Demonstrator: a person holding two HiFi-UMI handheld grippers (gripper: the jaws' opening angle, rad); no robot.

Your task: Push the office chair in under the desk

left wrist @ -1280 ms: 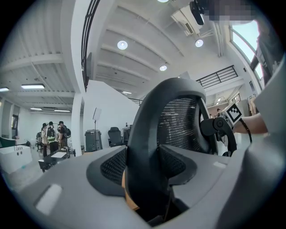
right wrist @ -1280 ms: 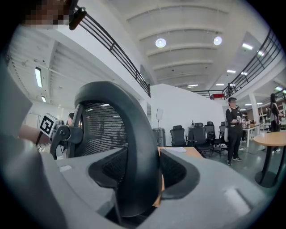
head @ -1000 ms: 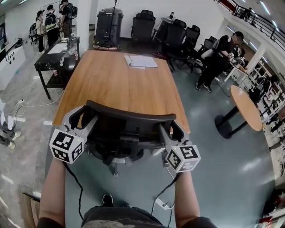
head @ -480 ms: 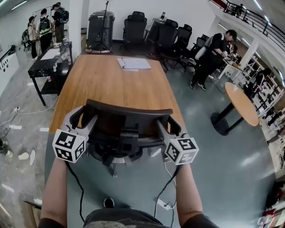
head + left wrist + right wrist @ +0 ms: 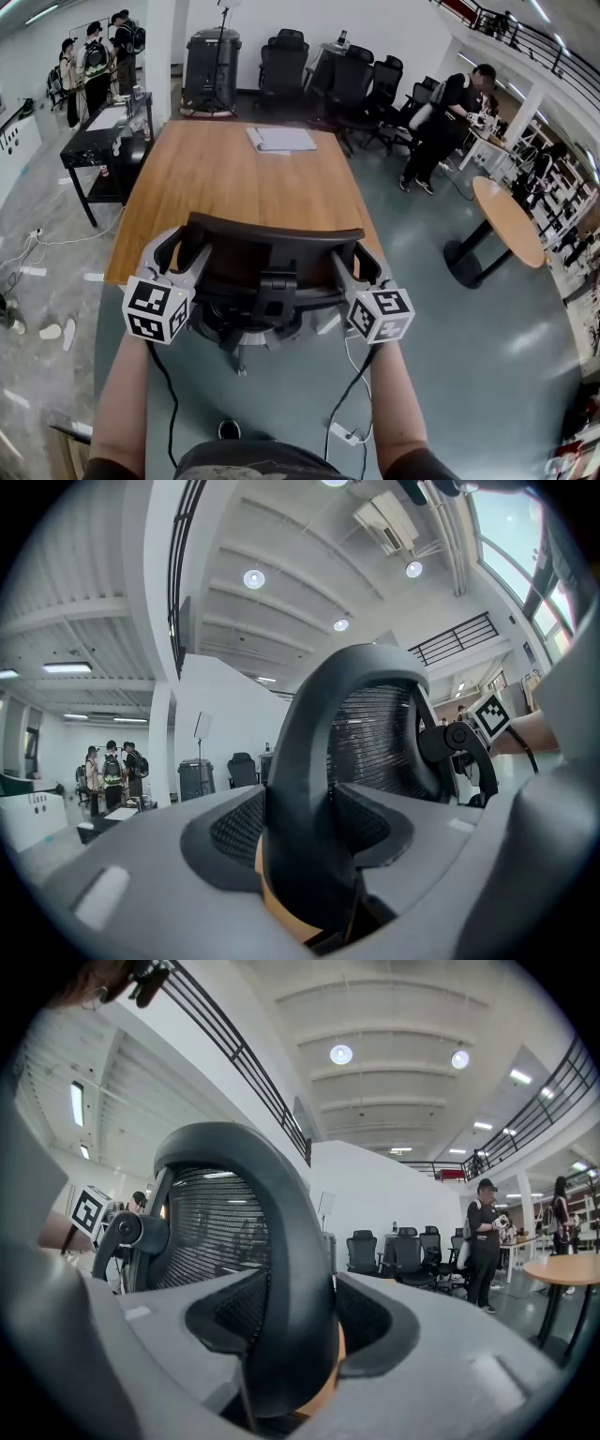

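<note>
Left gripper [image 5: 176, 251], on an outstretched bare forearm, points away from the person toward the desk [image 5: 234, 183]; its fingers [image 5: 230, 832] are clamped on the left upright of the office chair [image 5: 272, 251] backrest, the dark rim filling the gap between them in the left gripper view; the marker cube sits nearest the body, a black cable trailing down from it. The office chair stands at the near short end of the wooden desk, mesh back toward the person, its top rail overlapping the desk edge in the head view; how far the seat reaches beneath cannot be told. Right gripper [image 5: 361, 265] mirrors the left, forearm extended and pointing the same way; its fingers [image 5: 380, 1330] are closed on the right upright of the same backrest, rim pressed between both pads. A sheaf of papers [image 5: 281, 139] lies at the desk's far end; a round table [image 5: 511, 220] stands well apart at right.
</note>
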